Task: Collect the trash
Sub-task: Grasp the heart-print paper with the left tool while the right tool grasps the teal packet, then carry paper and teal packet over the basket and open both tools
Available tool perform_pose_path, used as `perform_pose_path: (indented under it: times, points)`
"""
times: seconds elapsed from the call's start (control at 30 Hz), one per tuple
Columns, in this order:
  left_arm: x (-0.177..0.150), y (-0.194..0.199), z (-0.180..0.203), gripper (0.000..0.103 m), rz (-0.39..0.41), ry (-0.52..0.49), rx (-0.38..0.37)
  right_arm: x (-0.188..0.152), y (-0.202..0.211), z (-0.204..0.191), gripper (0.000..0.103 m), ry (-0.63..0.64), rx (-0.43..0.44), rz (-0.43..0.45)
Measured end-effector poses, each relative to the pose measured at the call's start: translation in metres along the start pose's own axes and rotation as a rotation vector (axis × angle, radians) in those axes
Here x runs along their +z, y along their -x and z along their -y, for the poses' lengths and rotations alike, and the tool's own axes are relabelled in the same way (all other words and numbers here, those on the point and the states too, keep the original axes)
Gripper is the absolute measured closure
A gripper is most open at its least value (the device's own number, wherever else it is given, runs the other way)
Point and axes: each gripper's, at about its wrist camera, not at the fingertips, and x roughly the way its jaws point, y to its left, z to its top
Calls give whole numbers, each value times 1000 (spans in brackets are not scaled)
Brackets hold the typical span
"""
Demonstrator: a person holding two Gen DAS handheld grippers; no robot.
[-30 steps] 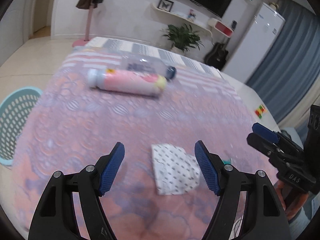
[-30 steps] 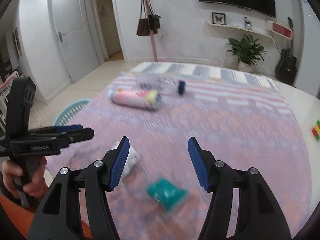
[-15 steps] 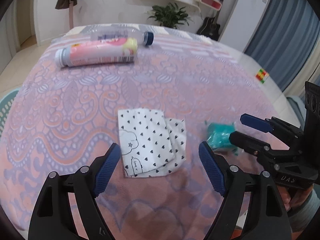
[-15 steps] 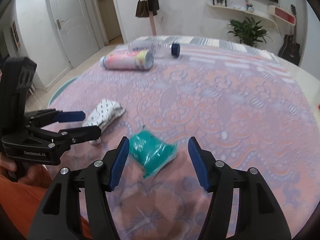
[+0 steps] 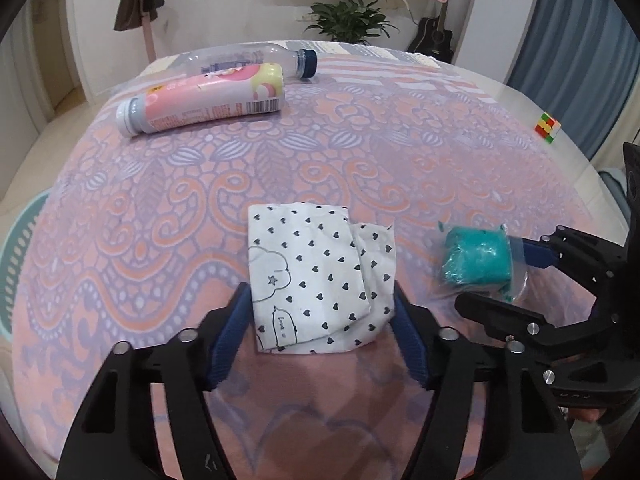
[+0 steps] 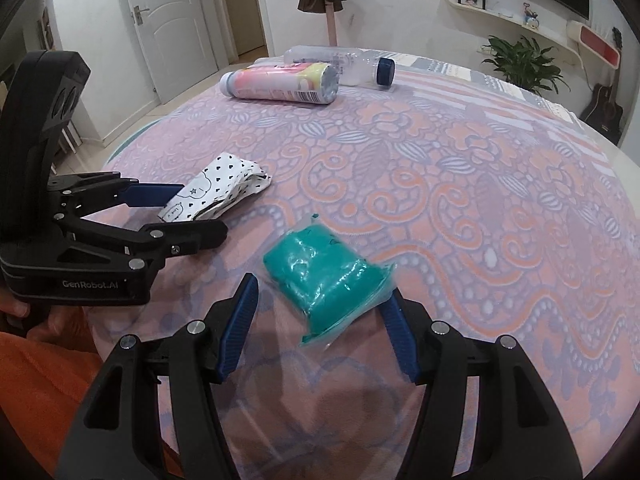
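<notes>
A white paper wrapper with black hearts (image 5: 316, 276) lies on the patterned tablecloth. My left gripper (image 5: 322, 328) is open, with one fingertip on each side of the wrapper's near end. A teal plastic packet (image 6: 324, 280) lies to its right. My right gripper (image 6: 320, 320) is open around the packet's near end. In the right wrist view the wrapper (image 6: 216, 196) sits between the left gripper's fingers (image 6: 152, 194). A pink bottle (image 5: 204, 100) and a clear bottle with a blue cap (image 5: 256, 58) lie at the far side.
A teal basket (image 5: 18, 256) stands on the floor at the table's left edge. A colour cube (image 5: 547, 127) lies at the far right of the table. The tablecloth (image 5: 360, 152) covers the whole top.
Both grippers have dropped and moved forward to the table. The left one now straddles the heart wrapper and the right one straddles the teal packet. Both stay open.
</notes>
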Motion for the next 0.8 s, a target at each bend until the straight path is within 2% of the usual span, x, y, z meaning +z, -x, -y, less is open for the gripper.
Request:
perform_pose_path:
  times: [0.07, 0.17, 0.23, 0.4, 0.6, 0.8]
  points:
    - [0, 2, -3, 48, 4, 8, -6, 0, 1, 1, 50, -8, -4, 4]
    - [1, 5, -9, 61, 13, 22, -18, 1, 0, 2, 65, -15, 2, 6]
    - [1, 8, -13, 74, 18, 32, -25, 3, 0, 2, 66, -20, 13, 10]
    - [2, 16, -20, 91, 39, 45, -51, 11, 1, 1, 68, -47, 32, 27]
    - [8, 35, -38, 95, 95, 103, -54, 37, 14, -7, 68, -41, 44, 90]
    - [26, 81, -80, 95, 215, 189, -63, 87, 24, -31, 68, 14, 75, 163]
